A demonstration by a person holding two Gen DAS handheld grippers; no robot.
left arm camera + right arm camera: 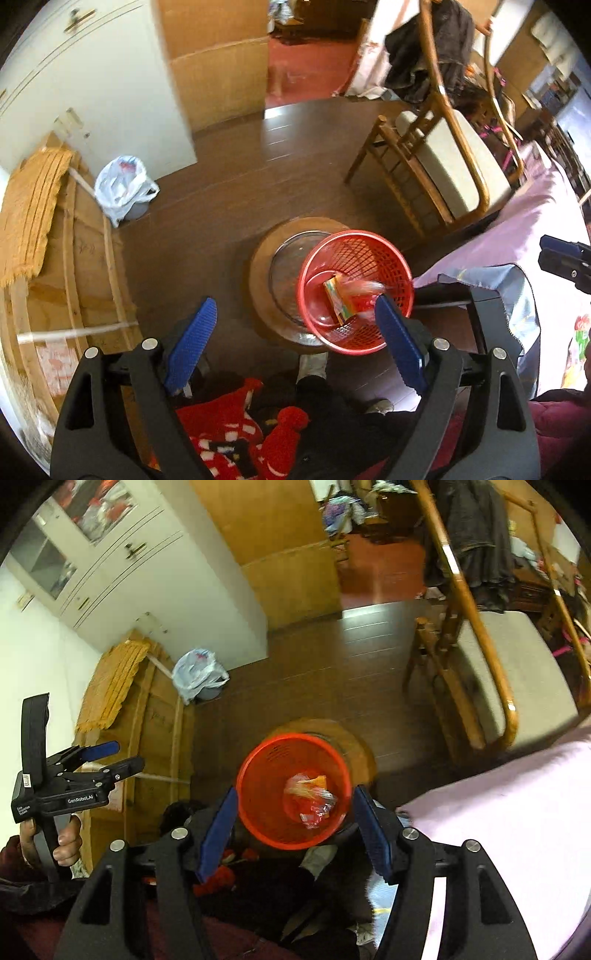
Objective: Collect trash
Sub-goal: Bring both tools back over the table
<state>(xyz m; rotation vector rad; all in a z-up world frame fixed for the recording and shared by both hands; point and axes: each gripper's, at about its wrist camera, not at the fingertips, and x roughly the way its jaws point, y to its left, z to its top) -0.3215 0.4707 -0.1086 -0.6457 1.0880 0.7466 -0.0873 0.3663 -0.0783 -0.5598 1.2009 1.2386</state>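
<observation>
Left wrist view
- Left gripper [291, 343]: black arms with ribbed blue pads, spread wide in the lower frame, nothing between them.
- Red basket [356, 291]: round plastic mesh bin, right of centre, behind the right-hand pad, which covers part of its rim.
- Trash [341, 297]: a flat yellow-green packet and a blurred clear wrapper, lying inside the basket.
- Stool [260, 280]: round wooden disc with a metal ring on top, under the basket.
- Floor [229, 177]: dark brown planks with a sheen.
- Plastic bag [123, 188]: white, crinkled, left of centre beside the white cabinet [92, 85].
- Chair [443, 158]: curved wood frame, pale cushion, upper right.
- Cloth [532, 221]: pale lilac, right edge.
- Right gripper [563, 262]: only a black and blue tip shows at the right edge.
- Red knit [236, 435]: fuzzy fabric at the bottom, between the arms.

Right wrist view
- Right gripper [295, 830]: blue pads parted, standing either side of the basket [295, 790] without pinching it; nothing is held.
- Trash [310, 797]: crumpled clear and orange wrappers inside the basket, at centre.
- Left gripper [110, 757]: seen side-on at the left edge, jaws apart, its handle in a hand [62, 840].
- Woven mat [110, 686]: straw-coloured, scalloped edge, draped over wooden boards at left.
- Plastic bag [197, 674]: beside the cabinet [166, 572].
- Chair [509, 672]: right; the lilac cloth [498, 830] fills the lower right.
</observation>
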